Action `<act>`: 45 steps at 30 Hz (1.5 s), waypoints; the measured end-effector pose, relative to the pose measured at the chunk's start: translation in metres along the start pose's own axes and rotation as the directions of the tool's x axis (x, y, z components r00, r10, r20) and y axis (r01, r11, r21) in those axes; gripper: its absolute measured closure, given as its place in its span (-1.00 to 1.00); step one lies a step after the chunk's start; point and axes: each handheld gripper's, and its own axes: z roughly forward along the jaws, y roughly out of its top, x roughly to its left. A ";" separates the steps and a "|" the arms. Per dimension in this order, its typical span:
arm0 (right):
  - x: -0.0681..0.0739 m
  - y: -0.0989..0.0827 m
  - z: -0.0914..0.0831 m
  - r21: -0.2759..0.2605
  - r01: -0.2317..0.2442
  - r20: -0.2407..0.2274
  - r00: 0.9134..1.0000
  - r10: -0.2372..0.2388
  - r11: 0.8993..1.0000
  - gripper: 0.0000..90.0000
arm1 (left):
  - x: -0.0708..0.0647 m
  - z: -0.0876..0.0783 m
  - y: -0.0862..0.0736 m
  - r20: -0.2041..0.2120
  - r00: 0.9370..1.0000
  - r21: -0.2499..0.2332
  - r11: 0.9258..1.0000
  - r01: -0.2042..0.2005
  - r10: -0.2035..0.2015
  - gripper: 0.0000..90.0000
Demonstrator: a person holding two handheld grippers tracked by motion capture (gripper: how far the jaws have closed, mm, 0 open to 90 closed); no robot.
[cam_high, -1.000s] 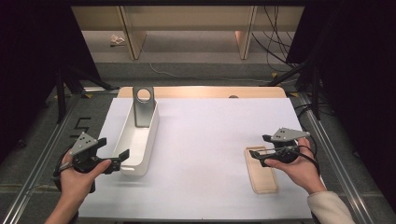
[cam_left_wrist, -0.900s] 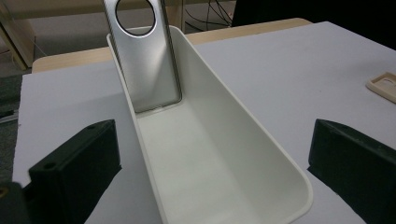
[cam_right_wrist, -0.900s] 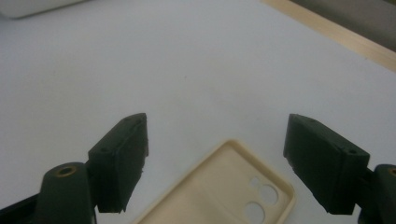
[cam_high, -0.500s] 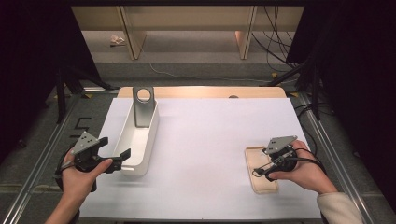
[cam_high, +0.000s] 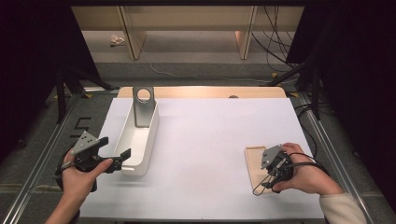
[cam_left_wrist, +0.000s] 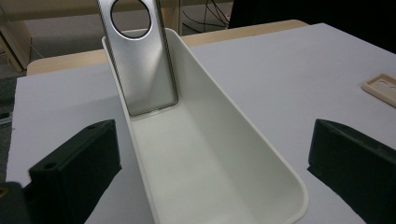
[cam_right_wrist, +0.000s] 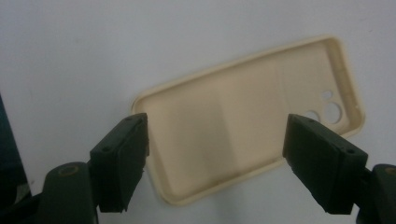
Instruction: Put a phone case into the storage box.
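The tabletop (cam_high: 205,140) carries a white bin (cam_high: 138,140) at its left side, a metal plate (cam_high: 143,105) leaning inside it; the left hand-held gripper (cam_high: 122,158) waits released at its near end. At the right edge, the case (cam_right_wrist: 243,140) lies flat, cavity up, under the right hand-held gripper (cam_right_wrist: 215,158), jaws spread. Closing askew could skid it off the edge

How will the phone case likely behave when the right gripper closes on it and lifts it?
The phone case is a thin open shell lying hollow side up, so it probably weighs little and lifts easily. Its walls look thin, so it may flex if squeezed across its width by the right gripper. Lying flat on the smooth table, it could slide rather than tip.
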 end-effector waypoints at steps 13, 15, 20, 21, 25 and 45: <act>0.010 0.001 0.014 0.132 0.094 -0.065 0.994 -0.086 0.987 -0.46 | 0.000 0.000 0.000 0.002 1.000 0.000 1.000 0.000 0.000 -0.96; 0.010 0.001 0.016 0.139 0.096 -0.063 0.994 -0.087 0.986 -0.44 | 0.000 0.000 0.000 0.002 1.000 0.000 1.000 -0.001 0.001 -0.96; 0.011 0.002 0.020 0.150 0.111 -0.067 0.993 -0.102 0.982 -0.42 | 0.000 0.000 0.000 0.001 1.000 0.000 1.000 -0.002 0.002 -0.96; 0.011 0.002 0.021 0.163 0.116 -0.067 0.992 -0.106 0.980 -0.41 | 0.000 0.000 0.000 0.001 1.000 0.001 1.000 -0.001 0.001 -0.96; 0.012 0.002 0.025 0.169 0.124 -0.076 0.991 -0.113 0.978 -0.35 | 0.000 0.000 0.000 0.002 1.000 0.000 1.000 -0.001 0.001 -0.96; 0.014 0.004 0.032 0.192 0.156 -0.083 0.986 -0.142 0.969 -0.13 | -0.001 0.001 0.000 0.005 1.000 0.002 1.000 -0.002 0.002 -0.96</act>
